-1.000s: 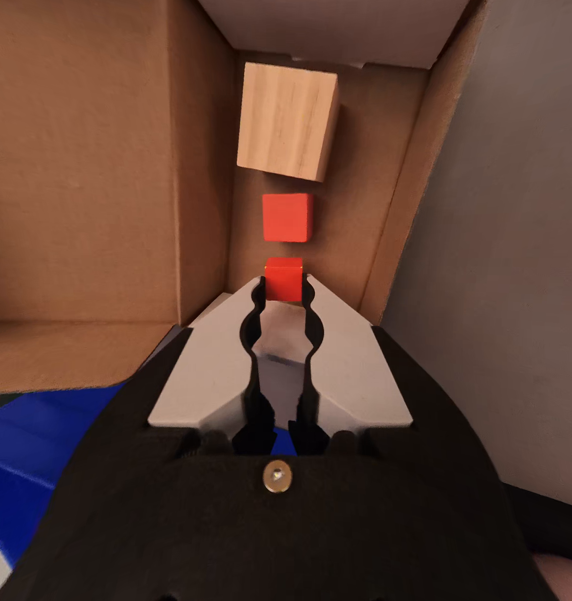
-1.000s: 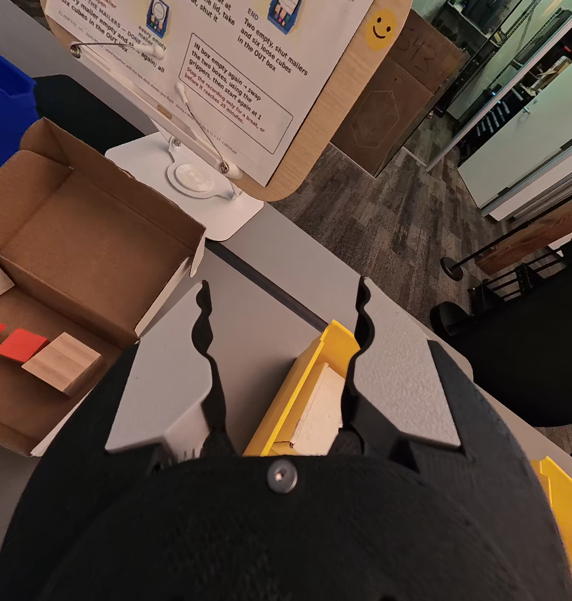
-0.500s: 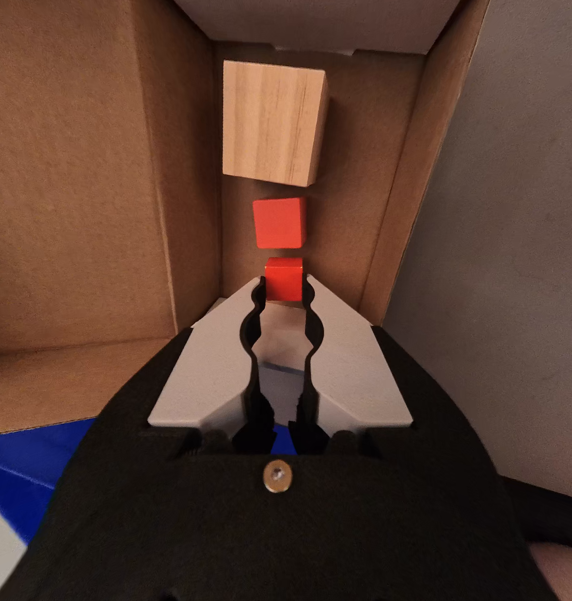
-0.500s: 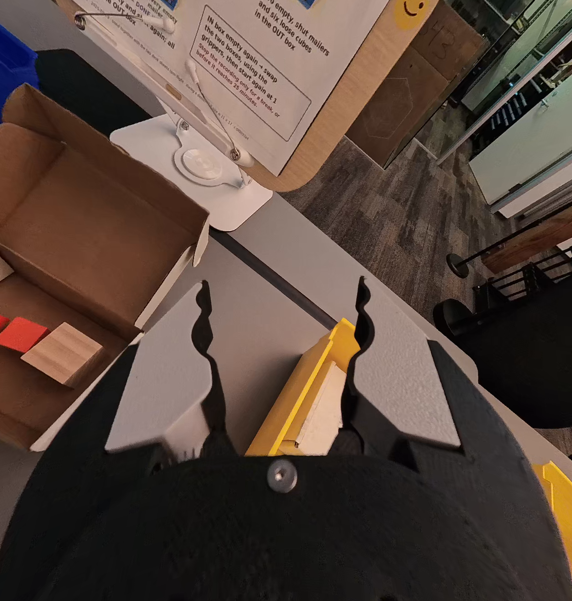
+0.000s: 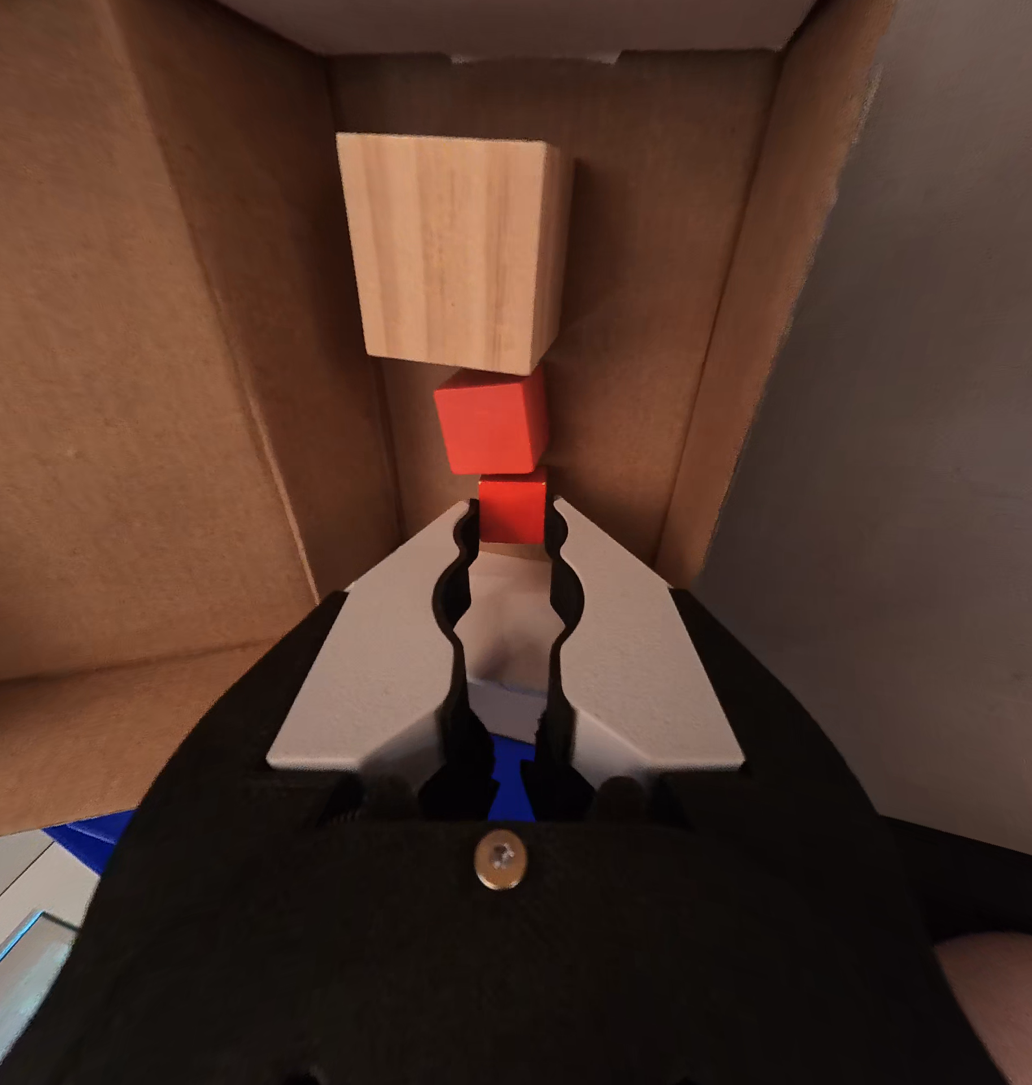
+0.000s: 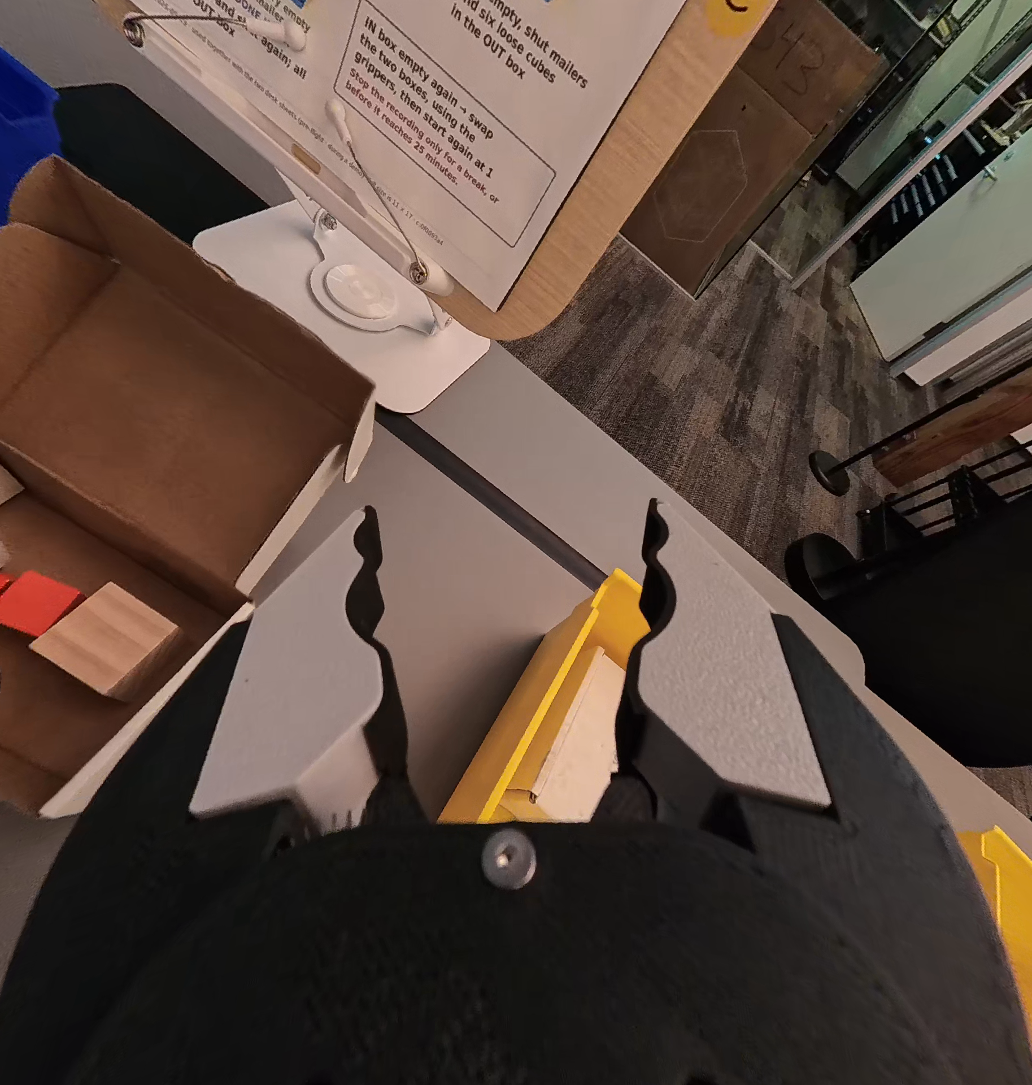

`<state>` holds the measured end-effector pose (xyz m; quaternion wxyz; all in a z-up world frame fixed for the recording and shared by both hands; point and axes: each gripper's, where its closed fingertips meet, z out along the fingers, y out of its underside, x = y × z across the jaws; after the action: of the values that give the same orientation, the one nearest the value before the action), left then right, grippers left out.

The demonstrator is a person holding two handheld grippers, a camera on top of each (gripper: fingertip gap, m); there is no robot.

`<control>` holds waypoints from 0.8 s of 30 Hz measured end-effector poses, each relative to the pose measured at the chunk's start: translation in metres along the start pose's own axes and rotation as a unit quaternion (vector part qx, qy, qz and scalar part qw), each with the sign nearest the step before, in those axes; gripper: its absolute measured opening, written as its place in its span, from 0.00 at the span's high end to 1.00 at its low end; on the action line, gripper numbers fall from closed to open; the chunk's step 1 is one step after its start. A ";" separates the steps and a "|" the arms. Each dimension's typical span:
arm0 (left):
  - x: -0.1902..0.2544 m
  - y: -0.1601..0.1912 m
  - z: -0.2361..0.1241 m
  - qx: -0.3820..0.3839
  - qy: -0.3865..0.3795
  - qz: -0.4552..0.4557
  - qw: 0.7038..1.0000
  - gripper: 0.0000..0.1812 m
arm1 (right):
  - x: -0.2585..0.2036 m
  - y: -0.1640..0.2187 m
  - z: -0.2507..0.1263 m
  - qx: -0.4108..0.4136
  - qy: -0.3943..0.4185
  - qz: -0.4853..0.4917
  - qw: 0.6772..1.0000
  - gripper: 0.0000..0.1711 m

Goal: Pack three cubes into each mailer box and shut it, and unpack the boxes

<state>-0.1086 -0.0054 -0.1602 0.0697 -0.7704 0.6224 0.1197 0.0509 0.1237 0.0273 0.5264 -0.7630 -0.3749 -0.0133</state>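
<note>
My left gripper (image 5: pixel 512 516) is shut on a small red cube (image 5: pixel 511 509) inside the open cardboard mailer box (image 5: pixel 120 352). The held cube touches a second red cube (image 5: pixel 490 431), which touches a larger plain wooden cube (image 5: pixel 452 249) beyond it. In the right wrist view the box (image 6: pixel 167 411) stands open at the left with the wooden cube (image 6: pixel 105 640) and a red cube (image 6: pixel 32 602) on its floor. My right gripper (image 6: pixel 510 528) is open and empty, above the grey table to the right of the box.
A yellow bin (image 6: pixel 548 687) holding a flat white mailer lies under my right gripper. A white stand (image 6: pixel 355 293) with an instruction sheet is behind the box. A blue bin (image 6: pixel 3 135) is at the far left. The table edge (image 6: pixel 736 563) runs diagonally at the right.
My left gripper has moved forward with the small red cube, which now touches the second red cube; that cube has turned and sits against the wooden cube. My right gripper shifted slightly.
</note>
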 end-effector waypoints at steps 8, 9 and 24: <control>-0.008 -0.001 -0.006 0.022 -0.016 -0.026 0.999 0.78 | -0.001 0.000 0.001 0.003 -0.003 0.005 1.000 0.48; -0.009 -0.005 -0.011 0.048 -0.013 -0.035 0.998 0.78 | -0.002 0.000 0.002 0.005 -0.006 0.009 1.000 0.48; -0.149 0.070 -0.123 0.423 -0.093 -0.462 0.774 0.80 | -0.036 -0.005 0.024 0.108 -0.161 0.309 0.931 0.60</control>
<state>-0.1946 0.0884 0.0016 0.4932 -0.8430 0.1702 -0.1308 0.0133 0.1239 0.0061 0.5162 -0.7718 -0.1992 0.3132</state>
